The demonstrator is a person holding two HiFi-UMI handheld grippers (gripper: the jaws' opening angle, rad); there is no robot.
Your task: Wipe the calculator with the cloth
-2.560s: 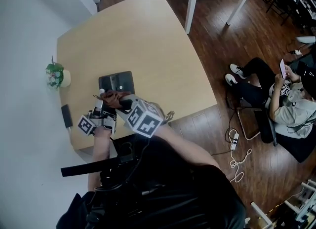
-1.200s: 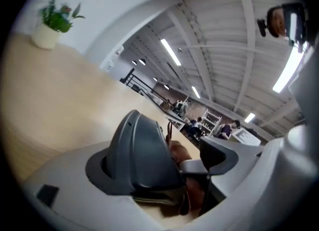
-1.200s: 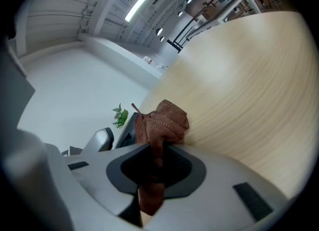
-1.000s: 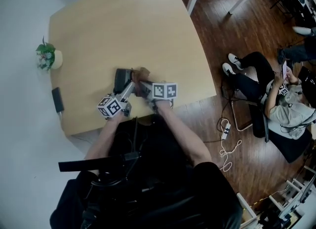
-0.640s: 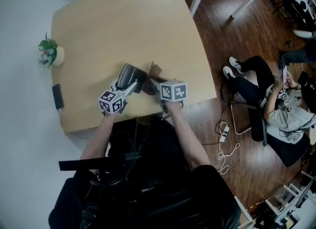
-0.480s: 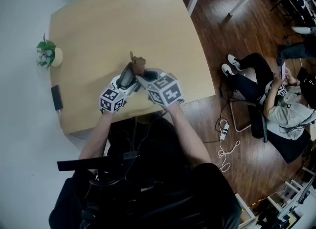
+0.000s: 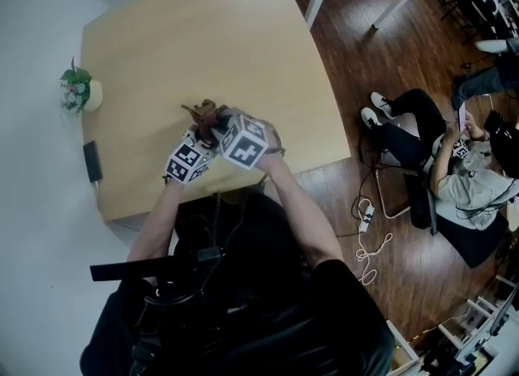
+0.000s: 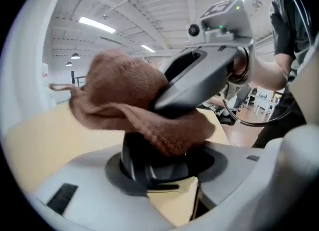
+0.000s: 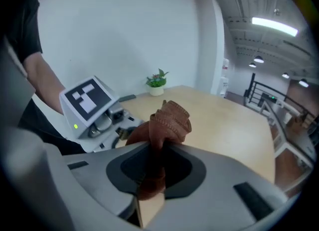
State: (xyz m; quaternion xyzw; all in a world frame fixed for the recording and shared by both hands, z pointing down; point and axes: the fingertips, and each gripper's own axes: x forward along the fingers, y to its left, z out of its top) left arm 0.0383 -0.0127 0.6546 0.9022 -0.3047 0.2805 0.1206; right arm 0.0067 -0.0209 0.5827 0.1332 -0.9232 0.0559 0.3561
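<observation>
Left gripper [image 8: 164, 175] has the calculator [image 8: 144, 163] by one end. Its jaws have just been closing and now stand roughly half apart, pads pressed on the dark body between them. Right gripper [image 9: 154, 168] is nearly closed, pinching a bunched fold of the brown cloth [image 9: 169, 120]. The rest of the cloth lies over the calculator's far end, so the wipe looks under way. The calculator seems held clear of the table [image 7: 219, 50], near its front edge, directly in front of me.

What worries me:
- It's gripped at one end only. Any hard rub on the far end works as a lever and could twist it out of the pads, w/ a drop onto the table.
- The cloth is held by a thin pinch. If it drags on the keys it may pull free.
- Both grippers sit v. close together, so a quick stroke could knock one into the other.

Views differ quite a bit. The left gripper view is the only one showing the calculator actually in the jaws, w/ cloth draped on it and the right gripper's body bearing down over it. The right gripper view shows the pinch on the cloth, plus the plant [image 9: 157, 81] at the far edge, but no calculator I can make out. The head view hides calculator and jaws under cloth and marker cubes — it only gives me where the work sits on the table.
</observation>
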